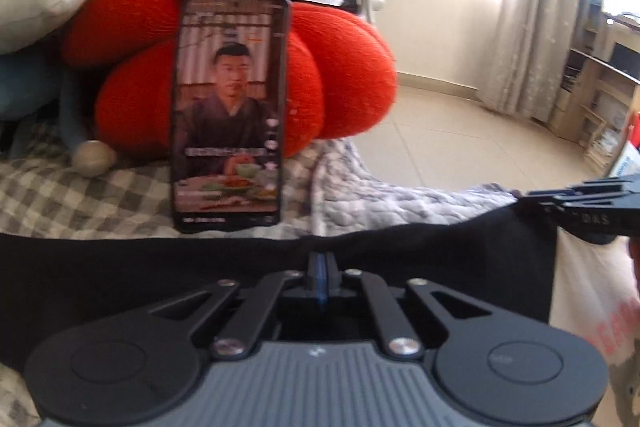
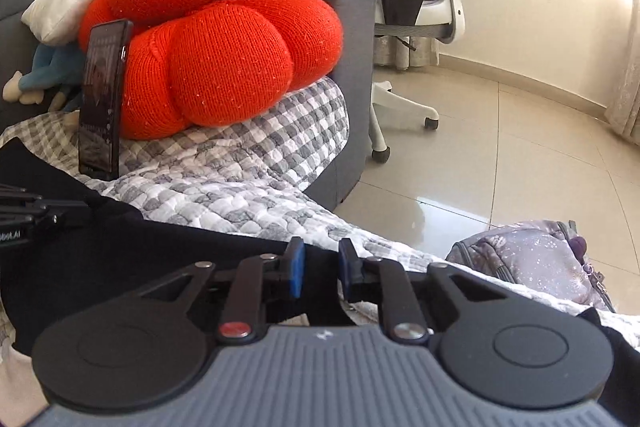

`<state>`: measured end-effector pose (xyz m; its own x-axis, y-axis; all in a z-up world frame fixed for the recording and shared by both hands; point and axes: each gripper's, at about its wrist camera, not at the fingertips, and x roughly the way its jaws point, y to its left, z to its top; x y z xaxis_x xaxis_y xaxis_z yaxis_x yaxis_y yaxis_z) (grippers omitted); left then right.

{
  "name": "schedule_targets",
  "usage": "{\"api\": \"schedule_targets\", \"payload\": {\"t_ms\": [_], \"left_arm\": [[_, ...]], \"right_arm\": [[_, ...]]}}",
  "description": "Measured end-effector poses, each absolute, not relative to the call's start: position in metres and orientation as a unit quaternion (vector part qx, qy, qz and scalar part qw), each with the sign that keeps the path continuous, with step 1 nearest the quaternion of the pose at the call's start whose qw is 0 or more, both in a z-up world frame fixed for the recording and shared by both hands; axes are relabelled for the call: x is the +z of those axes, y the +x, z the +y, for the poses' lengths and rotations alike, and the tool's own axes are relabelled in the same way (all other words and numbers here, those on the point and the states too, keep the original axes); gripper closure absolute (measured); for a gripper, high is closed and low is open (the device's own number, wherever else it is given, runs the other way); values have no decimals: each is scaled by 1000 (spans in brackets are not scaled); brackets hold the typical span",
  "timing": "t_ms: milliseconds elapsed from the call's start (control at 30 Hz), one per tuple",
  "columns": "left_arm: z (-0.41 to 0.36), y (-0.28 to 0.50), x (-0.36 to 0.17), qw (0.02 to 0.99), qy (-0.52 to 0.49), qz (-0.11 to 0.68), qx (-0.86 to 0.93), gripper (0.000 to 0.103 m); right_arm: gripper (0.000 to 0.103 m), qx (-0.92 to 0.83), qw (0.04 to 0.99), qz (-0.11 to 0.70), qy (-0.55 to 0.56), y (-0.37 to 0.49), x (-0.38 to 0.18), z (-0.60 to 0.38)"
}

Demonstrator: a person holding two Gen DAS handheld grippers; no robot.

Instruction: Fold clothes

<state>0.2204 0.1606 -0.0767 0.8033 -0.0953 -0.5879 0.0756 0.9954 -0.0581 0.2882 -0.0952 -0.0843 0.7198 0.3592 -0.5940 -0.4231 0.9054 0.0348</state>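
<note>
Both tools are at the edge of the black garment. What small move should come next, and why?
Probably close the right tool on the black garment. The left tool is already shut on its edge, but the right one's pads stand apart around it, so a lift now would likely raise one side only.

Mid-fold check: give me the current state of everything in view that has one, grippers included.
left gripper: shut, pads together at the black garment's edge.
right gripper: jaws apart, nothing visibly pinched.
black garment: spread flat on the checked quilt.
phone: upright, leaning on the red cushion, screen lit.
</note>
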Motion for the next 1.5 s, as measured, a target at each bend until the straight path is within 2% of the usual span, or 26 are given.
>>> {"api": "schedule_targets", "payload": {"t_ms": [67,100,167,200,267,300,333,467,567,833,1000,1067,1133,1200,1500], "left_arm": [[165,214,-72,948,-32,311,-51,99],[164,208,-69,948,-35,308,-67,97],[161,196,-63,948,-41,300,-97,96],[155,192,-62,948,-35,294,-115,94],[144,183,-58,947,-22,282,-150,84],[137,179,-58,944,-13,283,-166,76],[130,176,-60,942,-3,285,-179,74],[114,165,-78,930,56,300,-203,74],[125,156,-87,933,54,295,-198,74],[152,132,-60,936,8,315,-159,72],[123,108,-48,934,-17,274,-227,58],[108,101,-54,925,-4,273,-265,58],[95,93,-66,912,7,282,-297,58],[89,85,-77,904,26,299,-305,58],[107,30,-81,896,73,309,-311,50]], "right_arm": [[81,212,927,307,-46,282,-77,-99],[73,214,926,306,-47,278,-72,-102],[69,221,925,305,-51,269,-64,-107],[63,225,923,306,-55,263,-60,-109],[58,227,921,308,-69,248,-54,-116],[57,229,920,309,-76,241,-51,-119],[55,228,919,310,-81,234,-49,-124],[53,216,918,321,-81,202,-52,-152],[53,206,918,331,-74,177,-59,-173],[52,172,924,338,-54,116,-63,-225],[48,166,923,348,-14,101,-67,-239],[45,166,921,352,-29,93,-75,-237],[35,165,925,337,-51,81,-80,-233],[32,163,928,330,-59,70,-82,-234],[30,159,931,324,-53,9,-82,-257]]}}
